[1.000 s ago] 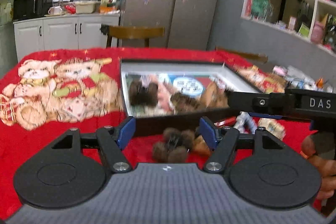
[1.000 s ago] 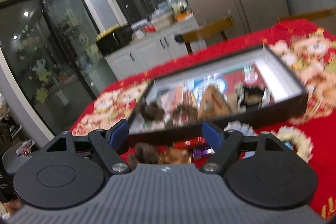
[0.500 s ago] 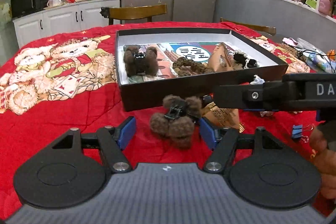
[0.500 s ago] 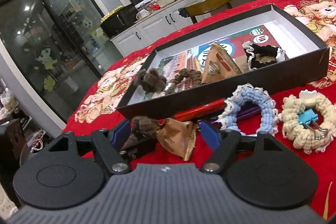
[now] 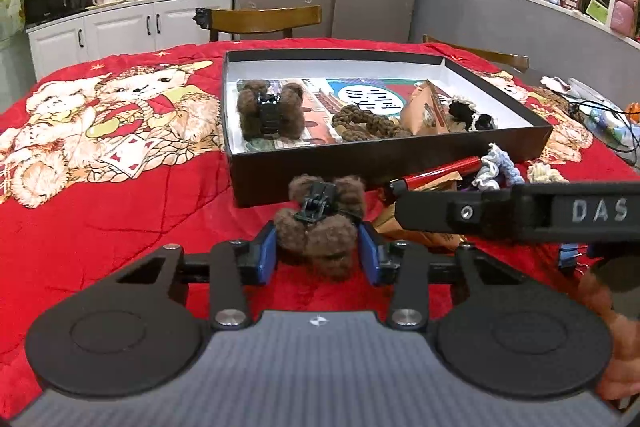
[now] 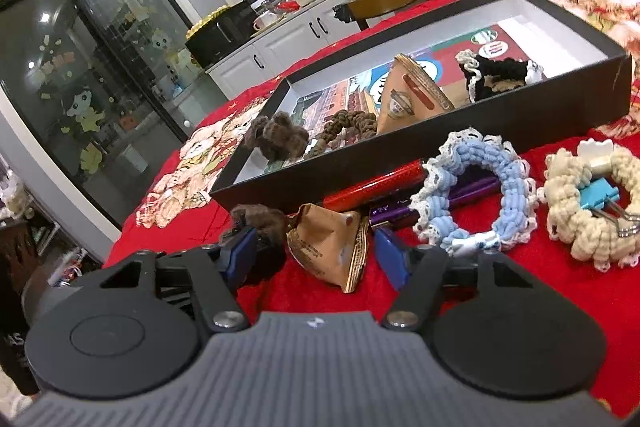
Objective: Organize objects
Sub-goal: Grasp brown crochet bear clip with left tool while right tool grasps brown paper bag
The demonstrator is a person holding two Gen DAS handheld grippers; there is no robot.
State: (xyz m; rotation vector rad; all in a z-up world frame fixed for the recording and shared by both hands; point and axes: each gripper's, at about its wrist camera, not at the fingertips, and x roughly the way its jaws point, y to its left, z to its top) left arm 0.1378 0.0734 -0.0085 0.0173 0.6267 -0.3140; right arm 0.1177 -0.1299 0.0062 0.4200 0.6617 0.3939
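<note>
Surface: red teddy-print blanket (image 5: 100, 227) over a table, kitchen cabinets behind; we work at its near edge.
Target box: shallow black cardboard box w/ white lining (image 5: 360, 163), already holding a matching clip, braided brown tie, tan pouch, black scrunchie.
Left gripper (image 5: 318, 253): blue pads touch both sides of the fuzzy brown pom-pom hair clip (image 5: 324, 223), which sits on the blanket just in front of the box wall; closed on it, we judge, ready to lift.
Right gripper (image 6: 316, 253): jaws wide, straddling the tan paper triangular pouch (image 6: 332, 243), not pinching yet.
Why: one item per hand, prob. both bound for the box.
In the way: box front wall; the two grippers crowd each other.
Nearby: red pen (image 6: 372, 189), blue crochet scrunchie (image 6: 480, 187), cream scrunchie w/ blue binder clip (image 6: 592, 211).
</note>
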